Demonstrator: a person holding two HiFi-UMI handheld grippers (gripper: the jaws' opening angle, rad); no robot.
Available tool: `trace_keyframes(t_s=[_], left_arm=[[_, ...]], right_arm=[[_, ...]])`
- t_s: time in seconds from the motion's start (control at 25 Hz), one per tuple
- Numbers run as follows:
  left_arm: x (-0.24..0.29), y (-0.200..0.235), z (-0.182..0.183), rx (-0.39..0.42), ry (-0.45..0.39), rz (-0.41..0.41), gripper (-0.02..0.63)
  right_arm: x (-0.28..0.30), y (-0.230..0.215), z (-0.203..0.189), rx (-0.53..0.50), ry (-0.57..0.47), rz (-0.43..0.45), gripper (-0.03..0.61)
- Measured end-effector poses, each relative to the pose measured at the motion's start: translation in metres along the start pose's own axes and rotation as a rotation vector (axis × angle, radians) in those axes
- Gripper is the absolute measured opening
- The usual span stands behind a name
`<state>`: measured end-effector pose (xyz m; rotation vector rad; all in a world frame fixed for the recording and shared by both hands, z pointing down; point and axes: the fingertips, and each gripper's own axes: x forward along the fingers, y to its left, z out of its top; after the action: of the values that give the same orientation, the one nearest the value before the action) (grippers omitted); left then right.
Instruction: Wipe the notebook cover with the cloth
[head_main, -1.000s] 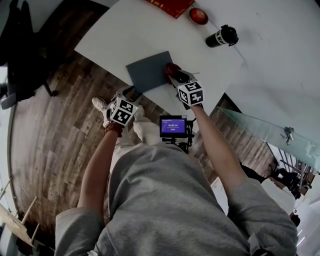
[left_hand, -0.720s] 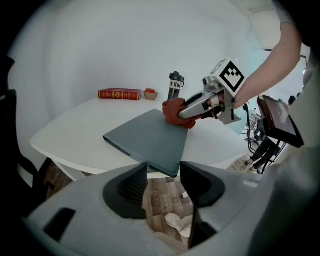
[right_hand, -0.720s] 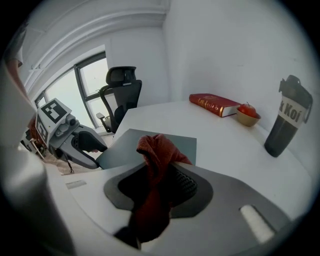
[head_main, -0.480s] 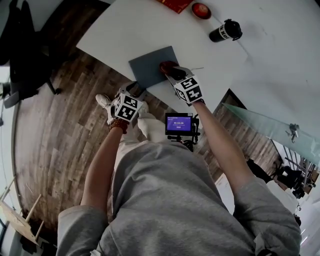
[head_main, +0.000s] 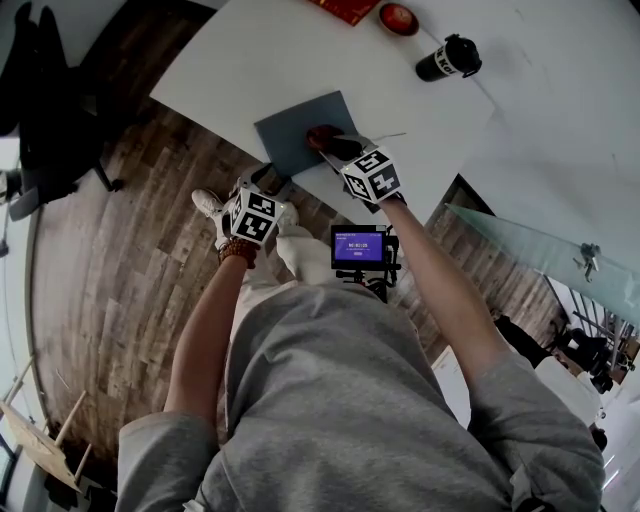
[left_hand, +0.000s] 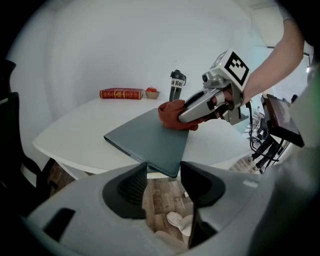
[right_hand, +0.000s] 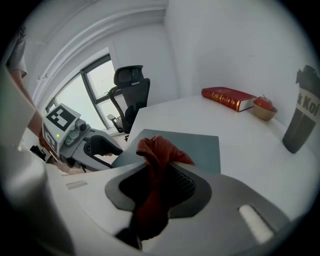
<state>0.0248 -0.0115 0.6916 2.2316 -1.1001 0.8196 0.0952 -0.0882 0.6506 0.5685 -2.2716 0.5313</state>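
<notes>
Since a second ago the cloth (head_main: 322, 136) (left_hand: 172, 114) (right_hand: 157, 150) has slid from the right edge of the notebook (head_main: 290, 135) (left_hand: 150, 137) (right_hand: 200, 145) leftward onto its cover. That cloth is rust-red and bunched, pinched between the closed jaws of the right hand-held gripper (head_main: 330, 145) (left_hand: 182, 117) (right_hand: 157, 176), and its free end rests on the grey-blue cover. The notebook lies closed and flat at the near edge of the white bench (head_main: 250, 60), with its near corner poking just past that edge.

The right forearm is bare and stretched forward from a grey sleeve, tilting its hand-held gripper down at the cover. The left arm is bent, with a beaded bracelet (head_main: 232, 252) at the wrist, and holds the left hand-held gripper (head_main: 262, 188) (left_hand: 163, 177) (right_hand: 107, 147) low, just near of that corner. Its jaws stand partly apart with nothing pressed between them; the corner sits at the mouth of the gap.

Far on the bench are a red book (head_main: 350, 8) (left_hand: 120, 93) (right_hand: 227, 97), a small bowl (head_main: 398, 17) (left_hand: 151, 92) (right_hand: 263, 107) with something red in it, and to the right a black bottle (head_main: 447, 60) (left_hand: 175, 85) (right_hand: 300, 117) with white lettering that begins "KO"; the rest is unreadable. A small purple-lit screen (head_main: 358, 247) sits at the person's chest, its text too small to read.
</notes>
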Motion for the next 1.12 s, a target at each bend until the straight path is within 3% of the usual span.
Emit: trace_keyframes(t_s=[1.12], left_arm=[[0.002,-0.003,0.001,0.051,0.034,0.059,0.209]], right_arm=[[0.030,0.101,0.004,-0.162,0.070,0.332,0.107]])
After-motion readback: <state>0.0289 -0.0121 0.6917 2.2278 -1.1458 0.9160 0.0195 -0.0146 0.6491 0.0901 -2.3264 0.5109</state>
